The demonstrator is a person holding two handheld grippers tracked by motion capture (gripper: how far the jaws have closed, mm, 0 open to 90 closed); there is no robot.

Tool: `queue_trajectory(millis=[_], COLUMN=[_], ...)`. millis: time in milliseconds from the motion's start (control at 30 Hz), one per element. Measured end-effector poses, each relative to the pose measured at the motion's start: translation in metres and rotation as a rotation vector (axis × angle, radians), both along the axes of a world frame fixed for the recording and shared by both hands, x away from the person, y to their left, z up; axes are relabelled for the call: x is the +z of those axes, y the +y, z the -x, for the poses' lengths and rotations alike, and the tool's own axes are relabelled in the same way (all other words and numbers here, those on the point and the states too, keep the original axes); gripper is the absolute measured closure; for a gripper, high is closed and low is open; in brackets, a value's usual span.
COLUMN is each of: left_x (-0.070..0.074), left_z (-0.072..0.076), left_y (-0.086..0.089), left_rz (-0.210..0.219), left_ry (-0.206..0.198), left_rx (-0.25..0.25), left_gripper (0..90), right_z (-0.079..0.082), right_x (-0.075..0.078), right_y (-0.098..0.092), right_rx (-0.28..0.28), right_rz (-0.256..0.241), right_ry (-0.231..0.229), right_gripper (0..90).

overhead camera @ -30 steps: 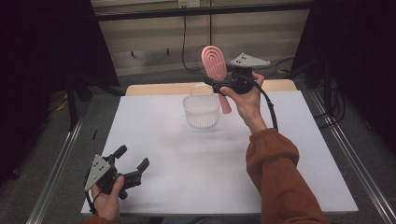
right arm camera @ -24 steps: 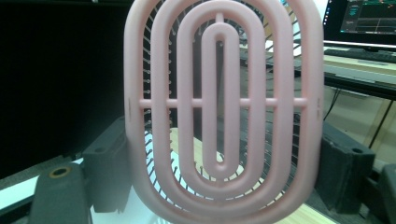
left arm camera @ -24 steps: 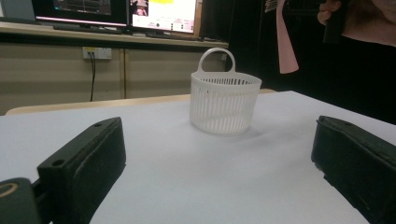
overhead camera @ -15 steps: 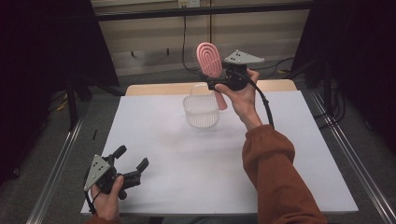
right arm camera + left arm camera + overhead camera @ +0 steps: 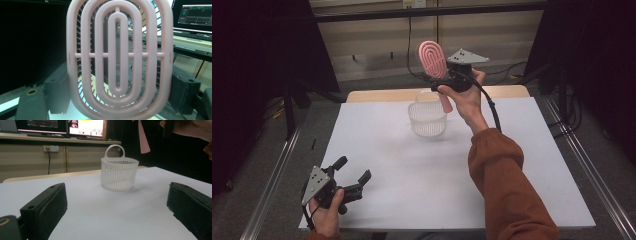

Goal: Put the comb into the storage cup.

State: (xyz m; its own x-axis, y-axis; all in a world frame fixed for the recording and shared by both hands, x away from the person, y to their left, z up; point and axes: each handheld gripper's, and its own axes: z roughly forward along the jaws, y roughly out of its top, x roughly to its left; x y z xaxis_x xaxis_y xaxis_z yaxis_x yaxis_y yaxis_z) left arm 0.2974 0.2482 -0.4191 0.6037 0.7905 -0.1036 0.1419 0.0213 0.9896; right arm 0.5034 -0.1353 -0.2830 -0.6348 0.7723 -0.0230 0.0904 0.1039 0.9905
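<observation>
Pink plastic, moulded into an oval vented hairbrush (image 5: 433,61), is held high over the far side of the white counter (image 5: 532,165), just above and behind the small white slotted plastic basket (image 5: 427,118) with its hoop handle. The right claw (image 5: 443,80) is clamped on the brush where the head meets the handle; in the right gripper view its two black jaws stand on either side of the head (image 5: 120,58), pressed to its rim. I judge that the brush is gripped near the neck so that the handle hangs free to be lowered into the basket.

The long axis of the brush runs nearly upright, slightly tilted: the head points up and a little left, the handle points down towards the far right rim of the basket. Its vented back faces the right claw's camera, bristles away.

The left claw (image 5: 351,175) rests at the near left corner of the counter, jaws wide apart and empty, aimed at the basket (image 5: 119,173), out of the way.
</observation>
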Motion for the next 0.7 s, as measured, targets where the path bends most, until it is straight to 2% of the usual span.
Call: queue_trajectory(millis=[700], left_x=[0.000], left_z=[0.000], left_y=[0.000], left_rz=[-0.006], left_ry=[0.000], left_rx=[-0.008], left_gripper=[3.1], right_z=[-0.019], right_x=[-0.010], right_y=[0.009], right_rx=[-0.012], right_rz=[-0.030], right_ry=[-0.004], right_gripper=[19.4])
